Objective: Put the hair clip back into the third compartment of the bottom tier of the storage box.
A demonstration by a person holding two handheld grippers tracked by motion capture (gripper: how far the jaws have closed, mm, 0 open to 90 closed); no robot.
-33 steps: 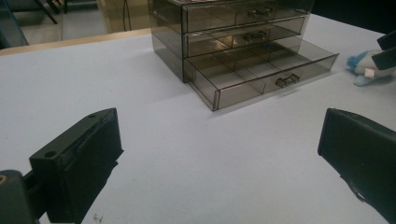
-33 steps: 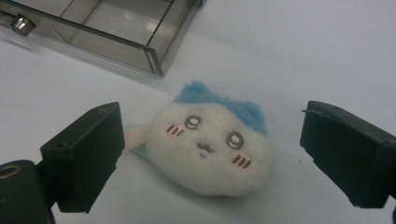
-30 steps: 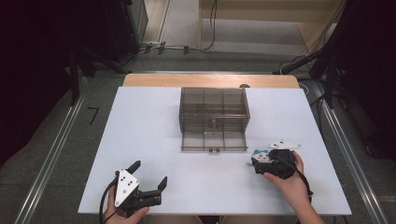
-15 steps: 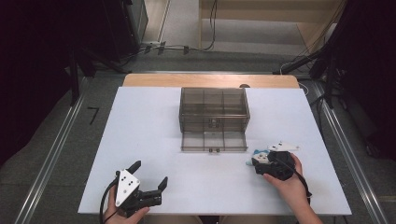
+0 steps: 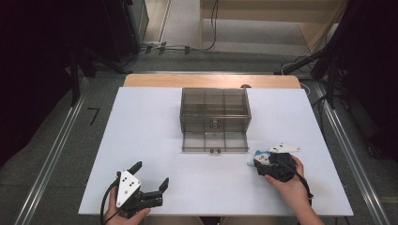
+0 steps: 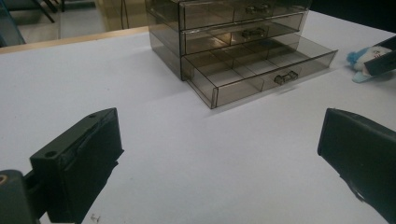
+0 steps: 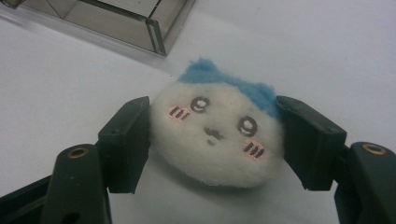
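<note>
- The right gripper [image 7: 215, 140] has its jaws pressed against both sides of a small plush toy [image 7: 217, 135], a white round face with blue ears and pink cheek marks; the grip looks closed on it, though whether the toy is already off the table [image 5: 155, 140] is hard to tell.
- In the high view the plush toy [image 5: 259, 153] sits just beside the front right corner of the open bottom drawer [image 5: 215, 142] of the smoky clear drawer box [image 5: 215, 108], with the right gripper [image 5: 263, 161] around it.
- The left gripper [image 5: 151, 174] rests well apart from the drawer box, toward the near left of it, with its jaws spread wide and nothing between them.
- Judged from this layout, the step in hand is lifting the toy and carrying it over to the open drawer.
- To do it well, keep the squeeze gentle but firm: the soft body will compress, so hold across its widest part as now.
- Lift high enough to clear the drawer's front wall and its small handle [image 6: 286, 77], then lower the toy into one of its compartments before letting go.
- The drawer box is light plastic, so it may slide if bumped; the left gripper could steady it.
</note>
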